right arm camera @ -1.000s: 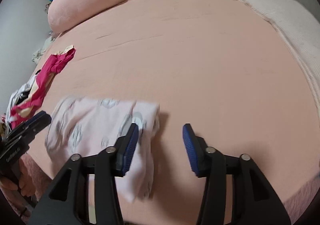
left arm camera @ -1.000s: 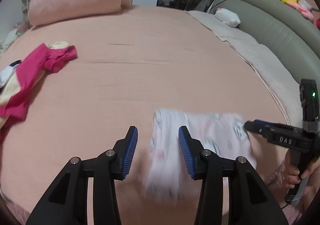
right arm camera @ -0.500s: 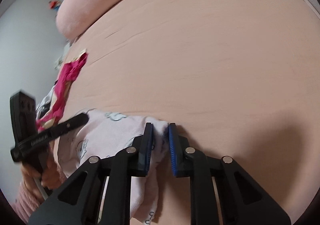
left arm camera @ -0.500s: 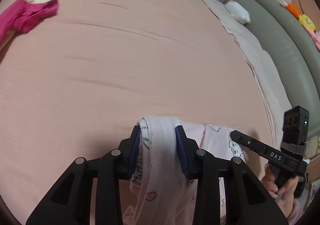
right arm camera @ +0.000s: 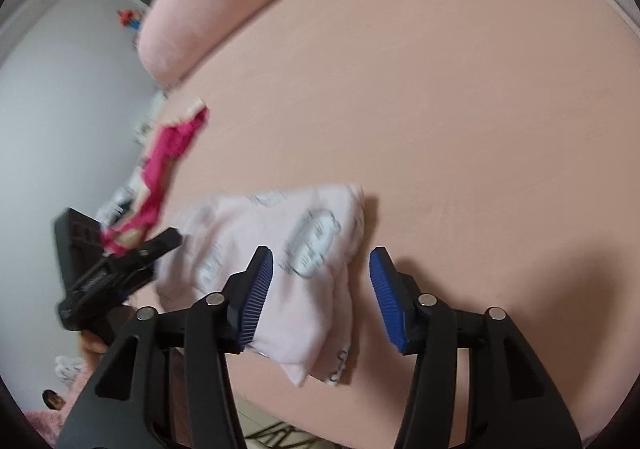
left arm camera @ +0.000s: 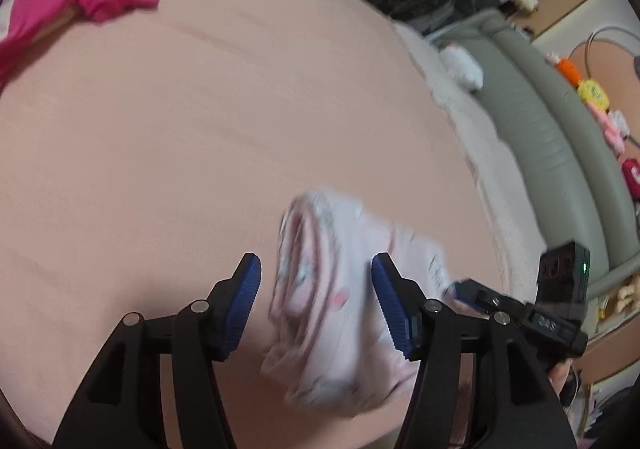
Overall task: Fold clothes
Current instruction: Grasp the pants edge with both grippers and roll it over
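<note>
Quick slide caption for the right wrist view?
Right gripper, jaws just opened, over the folded pink garment on the bed.

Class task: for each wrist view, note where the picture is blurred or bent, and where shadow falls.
Left wrist view: motion blur smears the folded pale pink garment and the magenta clothes; the fisheye curves the bed. Right wrist view: the garment print is sharper, and a soft shadow falls beside the right gripper.

A bedroom in a home: big bed with a soft pink sheet [left arm camera: 168, 137], fat pink pillow [right arm camera: 208, 1], padded grey headboard [left arm camera: 552, 137], bright stuffed toys [left arm camera: 592, 93].
</note>
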### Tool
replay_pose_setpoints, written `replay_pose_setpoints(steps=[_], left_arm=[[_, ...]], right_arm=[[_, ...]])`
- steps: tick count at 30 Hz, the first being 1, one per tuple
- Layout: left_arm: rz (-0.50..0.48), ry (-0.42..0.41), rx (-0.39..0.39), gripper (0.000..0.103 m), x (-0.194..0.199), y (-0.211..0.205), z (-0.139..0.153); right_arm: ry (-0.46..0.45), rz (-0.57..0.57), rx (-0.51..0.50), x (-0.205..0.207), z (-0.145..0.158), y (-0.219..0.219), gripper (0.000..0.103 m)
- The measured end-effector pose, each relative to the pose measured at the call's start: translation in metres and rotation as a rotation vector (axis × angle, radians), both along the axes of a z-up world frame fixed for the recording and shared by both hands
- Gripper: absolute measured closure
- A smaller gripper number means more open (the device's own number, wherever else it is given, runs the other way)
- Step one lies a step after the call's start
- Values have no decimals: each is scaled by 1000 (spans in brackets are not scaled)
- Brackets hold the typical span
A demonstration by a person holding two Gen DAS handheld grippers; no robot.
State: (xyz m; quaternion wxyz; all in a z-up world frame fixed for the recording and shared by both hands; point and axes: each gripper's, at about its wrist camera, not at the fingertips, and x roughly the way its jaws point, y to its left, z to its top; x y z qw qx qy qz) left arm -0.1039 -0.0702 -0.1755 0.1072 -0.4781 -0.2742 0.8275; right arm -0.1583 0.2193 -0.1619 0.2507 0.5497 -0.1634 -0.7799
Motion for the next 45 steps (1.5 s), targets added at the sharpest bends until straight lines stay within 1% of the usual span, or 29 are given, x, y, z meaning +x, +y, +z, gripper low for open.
replay_pose_setpoints(steps=[2, 3, 5, 7, 8, 10, 11, 12, 15, 17, 18, 19, 20, 21, 22, 24, 26, 27, 30, 31, 33, 34, 36, 38, 40, 41, 42, 43, 45], left_arm=[[4, 12, -67, 41, 5, 1, -3], [10, 19, -96, 41, 7, 2, -2], [23, 24, -116, 40, 10, 3, 0], [29, 14, -66, 40, 13, 0, -2], [30, 9, -35, 41, 15, -2, -4], [0, -31, 94, 41, 17, -7, -16], [-14, -38, 136, 41, 19, -8, -21], [-20, -27, 140, 41, 21, -7, -23], [-25, -23, 113, 40, 17, 2, -25], [-28, -29, 98, 40, 12, 8, -26], [-30, -34, 95, 49, 10, 9, -27], [-33, -39, 97, 54, 9, 8, -27], [-36, -45, 99, 58, 8, 8, -27], [-39, -50, 101, 58, 7, 7, -27], [-48, -56, 84, 58, 7, 6, -25], [-83, -48, 3, 55, 11, 7, -14], [-103, -32, -67, 54, 15, 8, 0], [-87, -22, -69, 53, 19, 3, 6], [-21, 1, 10, 55, 34, -18, 20], [-17, 11, 19, 55, 46, -26, 23], [-43, 28, -13, 57, 63, -26, 29], [-62, 38, -28, 57, 70, -24, 31], [-83, 53, -61, 57, 77, -20, 32], [-92, 64, -94, 57, 78, -15, 32], [-89, 75, -100, 57, 72, -10, 34], [-95, 84, -108, 61, 72, -7, 36], [-103, 96, -135, 85, 75, -5, 38], [-113, 109, -175, 93, 79, -3, 40], [-100, 111, -202, 94, 82, -3, 42]], right_arm=[[-15, 14, 61, 3, -7, -3, 54], [1, 15, 93, 5, -6, 0, 60], [34, 19, 158, 9, -3, 6, 61], [31, 8, 144, 11, -5, 16, 61], [20, 0, 110, 13, -8, 29, 58], [-11, 19, 28, 15, -12, 37, 53], [-27, 34, -11, 15, -14, 37, 46], [-31, 47, -22, 15, -16, 32, 44], [-13, 76, 21, 12, -27, 4, 43], [19, 91, 62, 15, -26, 0, 44], [33, 101, 78, 16, -25, 0, 50], [42, 112, 90, 15, -25, -7, 55], [46, 117, 101, 14, -25, -10, 63], [47, 116, 111, 14, -24, -5, 69], [45, 113, 114, 14, -23, 0, 70], [35, 101, 109, 15, -21, 13, 70], [31, 100, 105, 12, -23, 6, 70], [30, 97, 104, 11, -23, 0, 70], [51, 64, 120, 11, -14, -9, 67], [84, 49, 144, 15, -6, -8, 67], [186, 51, 173, 33, 20, -4, 64], [220, 75, 165, 42, 30, -7, 63], [235, 161, 123, 53, 40, -28, 59], [229, 228, 147, 59, 35, -52, 59], [226, 278, 187, 64, 29, -70, 59], [222, 292, 208, 65, 24, -76, 59], [215, 300, 221, 65, 20, -82, 59], [208, 306, 231, 65, 16, -89, 59], [199, 314, 289, 63, 3, -108, 59]])
